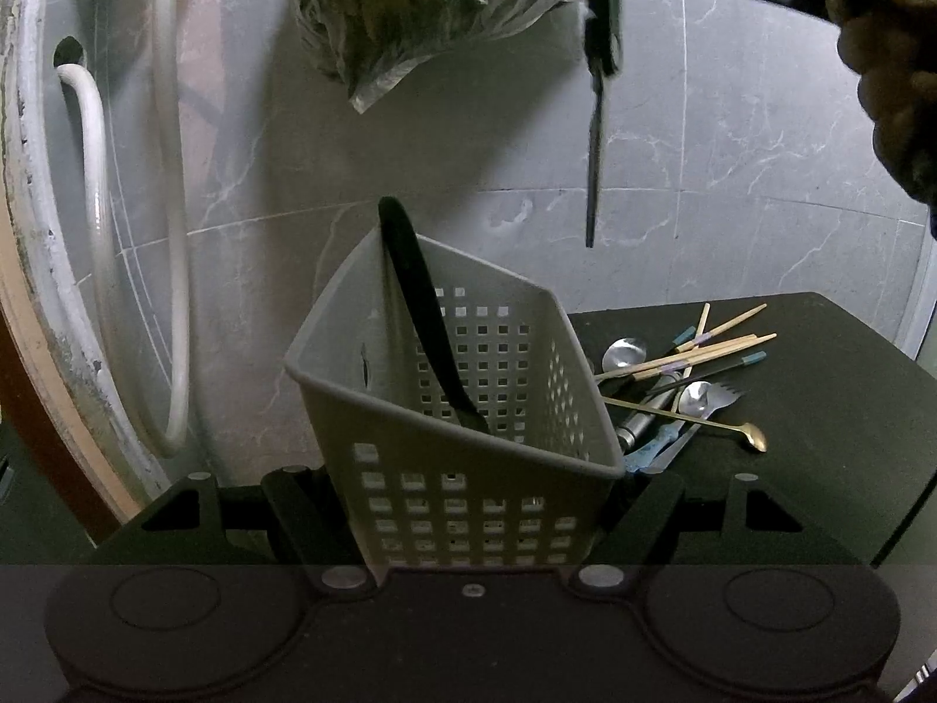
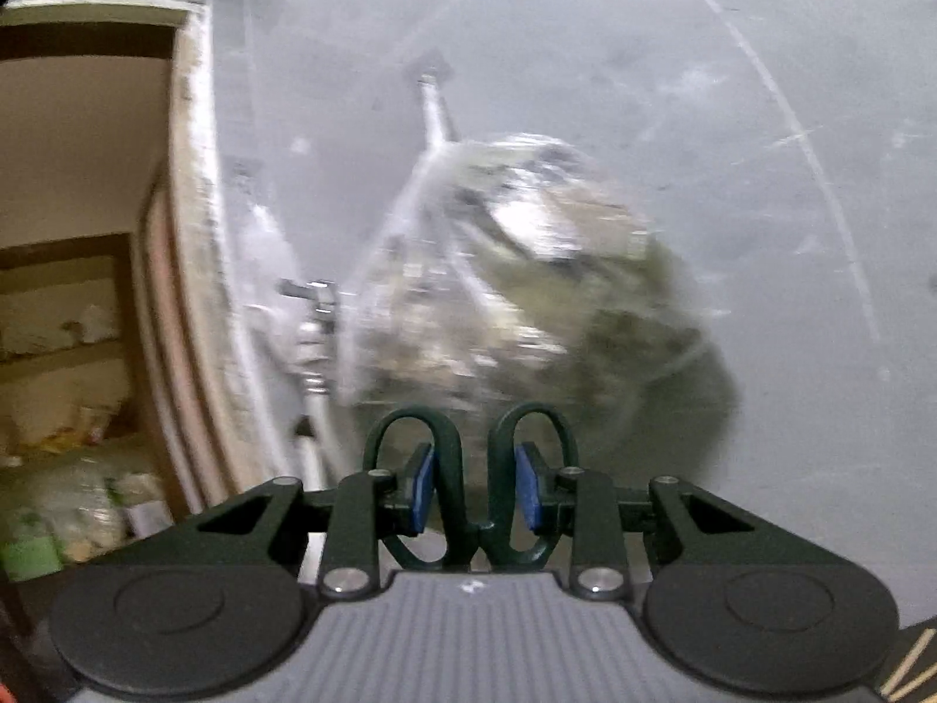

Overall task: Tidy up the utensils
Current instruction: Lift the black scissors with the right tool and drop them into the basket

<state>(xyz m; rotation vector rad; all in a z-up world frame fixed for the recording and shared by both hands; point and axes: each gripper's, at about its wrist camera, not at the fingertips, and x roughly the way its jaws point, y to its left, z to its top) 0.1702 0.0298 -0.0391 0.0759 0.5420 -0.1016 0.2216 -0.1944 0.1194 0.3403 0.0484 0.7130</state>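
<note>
My left gripper [image 1: 474,504] is shut on a grey perforated basket [image 1: 468,410] and holds it at the black table's left edge. A black utensil [image 1: 427,316] leans inside the basket. A pile of utensils lies on the table right of the basket: chopsticks [image 1: 703,345], spoons [image 1: 623,354], a fork [image 1: 717,401] and a long gold spoon [image 1: 691,419]. My right gripper [image 2: 474,486] is shut on dark green scissors [image 2: 468,486], its blue pads on the handle loops. In the left wrist view the scissors [image 1: 597,117] hang point down, high above the pile.
A black table [image 1: 820,410] stands against a grey marble wall. White hoses [image 1: 170,234] run down the wall at the left. A plastic bag [image 1: 427,17] hangs above the basket. A doorway with shelves [image 2: 70,322] is at the left in the right wrist view.
</note>
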